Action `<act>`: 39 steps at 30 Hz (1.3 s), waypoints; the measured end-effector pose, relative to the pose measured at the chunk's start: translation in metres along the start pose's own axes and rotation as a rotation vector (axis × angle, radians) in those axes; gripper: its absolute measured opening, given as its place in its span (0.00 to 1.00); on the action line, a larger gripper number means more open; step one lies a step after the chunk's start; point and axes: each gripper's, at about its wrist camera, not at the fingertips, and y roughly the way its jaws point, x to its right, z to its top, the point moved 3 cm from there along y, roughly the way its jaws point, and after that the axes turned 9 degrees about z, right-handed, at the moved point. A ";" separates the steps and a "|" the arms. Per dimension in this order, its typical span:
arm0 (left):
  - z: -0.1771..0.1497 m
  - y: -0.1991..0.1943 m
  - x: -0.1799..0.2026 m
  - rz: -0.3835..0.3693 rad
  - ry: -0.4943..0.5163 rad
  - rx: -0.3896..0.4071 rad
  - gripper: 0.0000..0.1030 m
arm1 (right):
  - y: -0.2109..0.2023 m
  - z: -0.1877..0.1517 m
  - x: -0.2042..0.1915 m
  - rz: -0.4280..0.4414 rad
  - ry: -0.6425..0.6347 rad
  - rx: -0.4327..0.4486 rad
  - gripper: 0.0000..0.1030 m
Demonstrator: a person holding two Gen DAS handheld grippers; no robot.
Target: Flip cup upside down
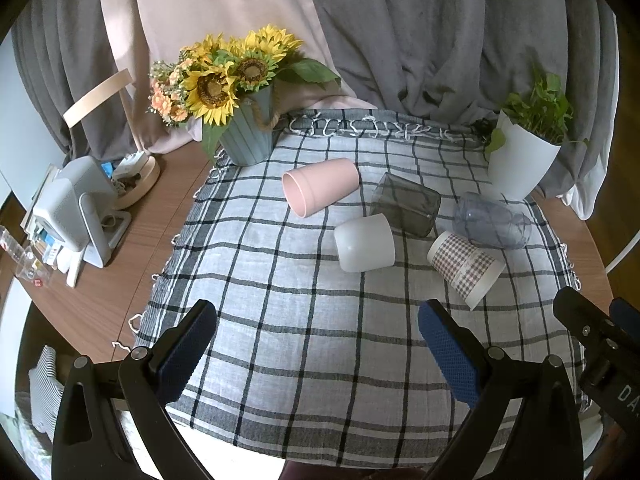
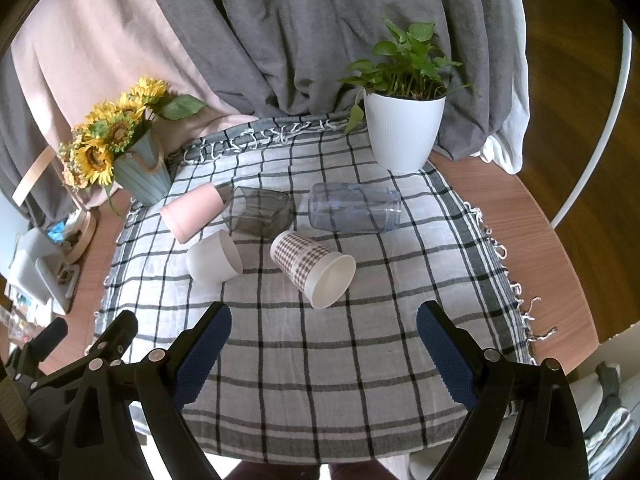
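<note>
Grey and pink drapes hung behind a round wooden table (image 1: 120, 280) in the left wrist view, with a checked cloth (image 1: 300, 320) spread over most of it. At the far left of the cloth stood a sunflower pot (image 1: 248, 136), and at the far right a white planter (image 1: 520, 164). Five cups lay on their sides in the middle: a pink cup (image 1: 320, 186), a smoky square glass (image 1: 406, 204) just right of it, a frosted white cup (image 1: 365, 243) nearer, a clear bluish tumbler (image 1: 492, 220) to the right, and a houndstooth paper cup (image 1: 466, 268) nearest on the right. The left gripper (image 1: 316, 344) hovered over the near cloth, fingers spread wide and holding nothing. From the right wrist, the same cloth (image 2: 320, 360) showed the pink cup (image 2: 192, 212) touching the smoky square glass (image 2: 260, 212), the frosted white cup (image 2: 214, 258) just near of them, the clear bluish tumbler (image 2: 354, 208) to the right, and the houndstooth paper cup (image 2: 312, 272) with its mouth facing near-right. The right gripper (image 2: 322, 344) was likewise spread wide and empty, near that paper cup but apart from it.
</note>
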 end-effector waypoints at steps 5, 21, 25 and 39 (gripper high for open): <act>0.000 0.000 0.001 0.003 -0.001 0.001 1.00 | 0.000 0.000 -0.001 -0.003 0.002 0.000 0.91; 0.000 0.002 0.002 0.003 0.002 -0.005 1.00 | 0.000 0.001 -0.001 -0.009 0.007 0.000 0.91; 0.000 0.002 0.002 0.002 0.004 -0.008 1.00 | 0.001 0.002 0.000 -0.010 0.007 0.000 0.91; 0.000 0.002 0.002 0.003 0.003 -0.011 1.00 | 0.004 0.005 0.002 -0.018 0.015 -0.006 0.91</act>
